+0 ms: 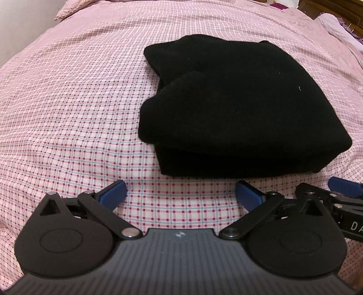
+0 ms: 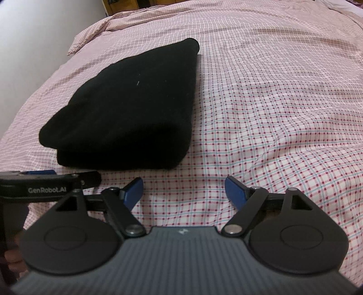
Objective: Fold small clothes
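Observation:
A black garment (image 1: 238, 109) lies folded in a thick stack on the pink checked bed cover (image 1: 68, 102). It also shows in the right wrist view (image 2: 133, 109), at the left. My left gripper (image 1: 180, 192) is open and empty, just short of the garment's near edge. My right gripper (image 2: 183, 189) is open and empty, near the garment's near right corner. The right gripper shows at the right edge of the left wrist view (image 1: 335, 197), and the left gripper shows at the left edge of the right wrist view (image 2: 45, 181).
The bed cover (image 2: 283, 102) stretches wide to the right of the garment. A white wall (image 2: 34, 34) stands beyond the bed's left side. Dark wooden furniture (image 1: 329, 11) and a pale cloth (image 1: 335, 27) are at the far right.

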Available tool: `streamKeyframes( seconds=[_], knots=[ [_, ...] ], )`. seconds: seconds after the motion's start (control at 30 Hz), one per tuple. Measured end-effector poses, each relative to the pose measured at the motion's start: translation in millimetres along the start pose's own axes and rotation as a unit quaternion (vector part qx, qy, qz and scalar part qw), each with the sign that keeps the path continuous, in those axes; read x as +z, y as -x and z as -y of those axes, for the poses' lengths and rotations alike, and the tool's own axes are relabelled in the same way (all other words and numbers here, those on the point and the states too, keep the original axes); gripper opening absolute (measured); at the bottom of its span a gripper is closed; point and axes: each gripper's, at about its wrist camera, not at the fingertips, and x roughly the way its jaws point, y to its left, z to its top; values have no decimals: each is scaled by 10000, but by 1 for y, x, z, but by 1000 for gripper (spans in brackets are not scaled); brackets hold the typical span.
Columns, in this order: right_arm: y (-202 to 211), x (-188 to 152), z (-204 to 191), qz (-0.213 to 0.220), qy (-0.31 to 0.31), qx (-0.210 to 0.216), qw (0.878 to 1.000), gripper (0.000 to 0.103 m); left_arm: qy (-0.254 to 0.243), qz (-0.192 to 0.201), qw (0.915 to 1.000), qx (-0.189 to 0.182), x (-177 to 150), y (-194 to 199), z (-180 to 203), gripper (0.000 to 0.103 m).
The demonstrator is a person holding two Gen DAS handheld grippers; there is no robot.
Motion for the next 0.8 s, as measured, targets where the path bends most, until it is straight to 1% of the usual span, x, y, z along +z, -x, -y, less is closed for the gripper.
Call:
streamKeyframes(
  seconds=[0.8],
  knots=[
    [0,0,0,-1,1,1,10000,82,-1,2,10000,-6,-1,-1,-1,103]
  ],
)
